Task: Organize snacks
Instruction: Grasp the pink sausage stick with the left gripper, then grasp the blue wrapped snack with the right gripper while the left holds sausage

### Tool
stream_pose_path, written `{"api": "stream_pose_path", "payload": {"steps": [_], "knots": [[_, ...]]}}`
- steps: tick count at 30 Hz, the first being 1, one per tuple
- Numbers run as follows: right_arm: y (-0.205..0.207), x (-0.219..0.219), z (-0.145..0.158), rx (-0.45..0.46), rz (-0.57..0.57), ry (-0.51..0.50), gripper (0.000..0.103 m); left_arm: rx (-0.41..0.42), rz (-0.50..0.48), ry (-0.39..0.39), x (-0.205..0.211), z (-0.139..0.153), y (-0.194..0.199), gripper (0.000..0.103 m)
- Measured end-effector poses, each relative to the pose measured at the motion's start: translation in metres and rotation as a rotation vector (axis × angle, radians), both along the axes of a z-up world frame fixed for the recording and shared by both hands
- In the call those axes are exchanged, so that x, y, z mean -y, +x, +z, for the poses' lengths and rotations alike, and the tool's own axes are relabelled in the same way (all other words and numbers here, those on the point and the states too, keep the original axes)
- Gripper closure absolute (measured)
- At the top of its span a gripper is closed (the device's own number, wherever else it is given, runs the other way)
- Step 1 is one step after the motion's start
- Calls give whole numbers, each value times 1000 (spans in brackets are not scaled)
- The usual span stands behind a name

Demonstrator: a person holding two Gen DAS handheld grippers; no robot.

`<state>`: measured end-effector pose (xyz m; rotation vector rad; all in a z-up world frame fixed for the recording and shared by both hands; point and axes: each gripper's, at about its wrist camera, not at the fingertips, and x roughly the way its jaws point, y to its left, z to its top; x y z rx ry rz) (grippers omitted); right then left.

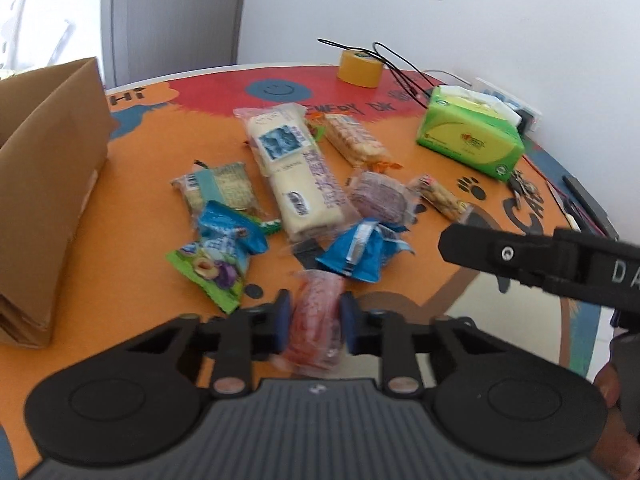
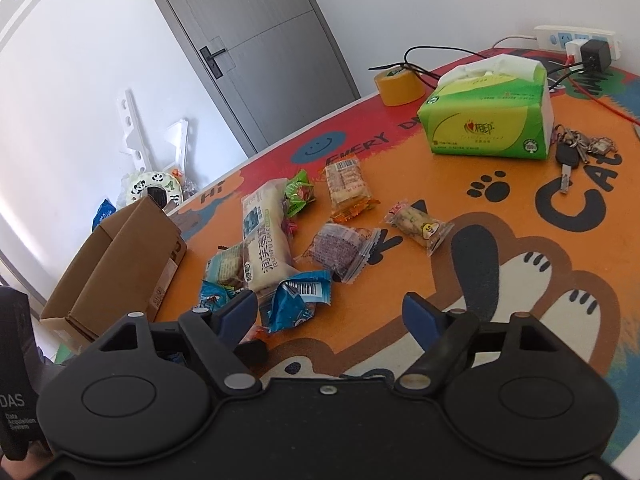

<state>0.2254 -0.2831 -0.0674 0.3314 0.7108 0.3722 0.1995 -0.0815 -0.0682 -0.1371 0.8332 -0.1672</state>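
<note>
So at this point the left gripper (image 1: 314, 322) had its blue pads (image 1: 283, 320) clamped on a red snack pack (image 1: 318, 320), right at the near edge of the pile, about 6 o'clock from the big white cake pack (image 1: 294, 168) in the left wrist view. Pads looked pressed into the wrapper on both sides, so I'd call that a real grip, though the pack was blurry.

The right gripper (image 2: 332, 320) was wide open with nothing between its fingers, hovering over the orange table mat (image 2: 500, 280). The blue foil snack (image 2: 298, 304) sat just at its 11 o'clock, with the purple one (image 2: 340, 250) a bit past that at 12.

The cardboard box (image 1: 52, 184) was off at 9 o'clock from the pile, open, and I'm guessing that's where the snacks go.

My take on doing this step well: lift the red pack straight up before swinging toward 9 o'clock, since the green plum bag (image 1: 210, 276) and the blue foil snack were crowding it at 10 and 1. A soft wrapper can slip, so keep the squeeze steady and don't rush. Keep the right one out of the left's path.
</note>
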Motion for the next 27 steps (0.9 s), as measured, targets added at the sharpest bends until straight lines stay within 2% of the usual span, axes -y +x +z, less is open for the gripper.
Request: {"api": "stream_pose_path", "payload": {"steps": [4,8,15,20,22,27], "knots": [[5,-3,-5,-4,12,-5,23,12,9,-28,-7,5,-2,86],[11,-8,-8,-6,32,-4,24,34,11,-46,-13,15,-4,87],[24,-27,-13,-17,72,-5,36,47,40,-65,-30,21,-4,87],[33,-40,-16,-22,82,-29,38,63,55,-77,-42,27,-4,87],[36,-45,-18,-24,89,-38,41,68,58,-75,-44,28,-4,87],[39,-47,-22,-24,81,-51,65,63,63,-74,-46,27,-2,87]]}}
